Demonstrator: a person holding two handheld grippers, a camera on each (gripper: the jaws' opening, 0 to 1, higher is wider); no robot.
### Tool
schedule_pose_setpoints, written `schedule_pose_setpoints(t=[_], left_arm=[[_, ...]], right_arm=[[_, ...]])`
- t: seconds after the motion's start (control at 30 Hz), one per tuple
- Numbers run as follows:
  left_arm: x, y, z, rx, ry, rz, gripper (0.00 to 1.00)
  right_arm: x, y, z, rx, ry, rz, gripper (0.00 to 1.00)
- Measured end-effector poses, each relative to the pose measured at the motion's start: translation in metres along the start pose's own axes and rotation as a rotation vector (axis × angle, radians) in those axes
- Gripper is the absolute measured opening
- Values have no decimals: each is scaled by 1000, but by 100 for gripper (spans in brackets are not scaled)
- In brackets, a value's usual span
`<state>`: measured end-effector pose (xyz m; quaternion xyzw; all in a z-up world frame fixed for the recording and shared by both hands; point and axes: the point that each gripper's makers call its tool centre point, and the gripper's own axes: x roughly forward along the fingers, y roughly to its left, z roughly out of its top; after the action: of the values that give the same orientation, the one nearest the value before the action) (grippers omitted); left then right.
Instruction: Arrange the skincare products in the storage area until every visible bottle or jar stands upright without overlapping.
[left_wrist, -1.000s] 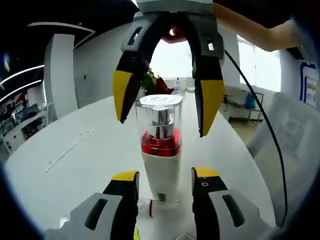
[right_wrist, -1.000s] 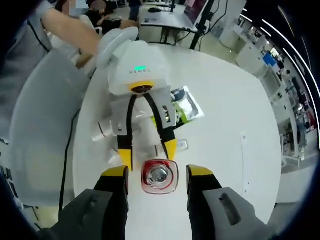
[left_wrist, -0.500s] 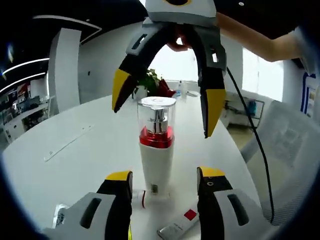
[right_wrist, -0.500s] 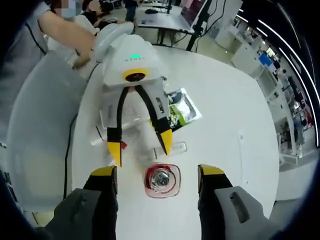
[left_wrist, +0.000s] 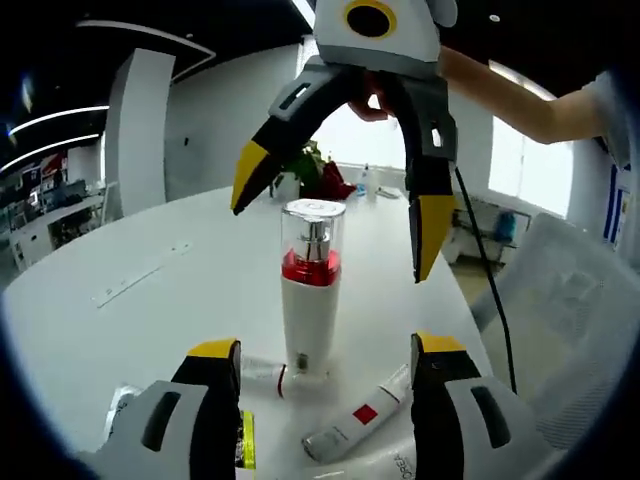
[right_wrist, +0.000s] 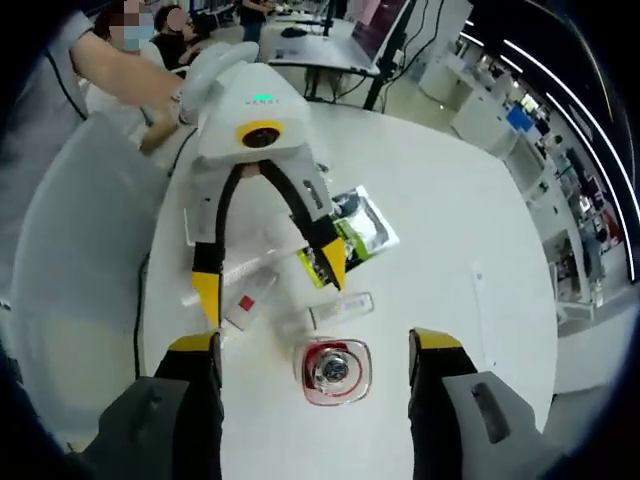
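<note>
A white pump bottle (left_wrist: 308, 305) with a red collar and a clear cap stands upright on the white table (left_wrist: 120, 300). My left gripper (left_wrist: 327, 358) is open, level with the bottle's base and a little short of it. From above, my right gripper (left_wrist: 340, 205) hangs open, its yellow tips either side of the cap without touching. In the right gripper view the bottle's cap (right_wrist: 336, 370) sits between the jaws of my right gripper (right_wrist: 315, 345). My left gripper (right_wrist: 270, 283) faces it, open.
A white tube with a red square (left_wrist: 355, 425) and a small tube (left_wrist: 262, 375) lie flat by the bottle's base. A green and black sachet (right_wrist: 355, 228) lies further back. A grey chair (right_wrist: 70, 250) stands at the table's edge.
Both grippers have opened wider and drawn back from the bottle, which stays upright. More lying tubes have come into view.
</note>
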<state>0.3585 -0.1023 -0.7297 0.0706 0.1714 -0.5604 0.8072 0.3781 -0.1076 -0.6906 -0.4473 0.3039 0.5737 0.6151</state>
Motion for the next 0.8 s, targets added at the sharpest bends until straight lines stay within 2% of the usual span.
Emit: schedule_pose_setpoints(t=[0.13,0.37,0.5,0.8], left_arm=[[-5,0,-3,2,18,18,75],[-18,-4,-2,0,8,30,75],[-27,-3,-5,-4,10,42,82],[-43,-7,-12,-28,8,54,88]], right_arm=[[-2,0,2,10,-10,-22,83],[-5,5,1,17,-26,-41,86],[-8,4,1,34,-44,-69,90],[-15,5,-1,68,-56,-95,97]])
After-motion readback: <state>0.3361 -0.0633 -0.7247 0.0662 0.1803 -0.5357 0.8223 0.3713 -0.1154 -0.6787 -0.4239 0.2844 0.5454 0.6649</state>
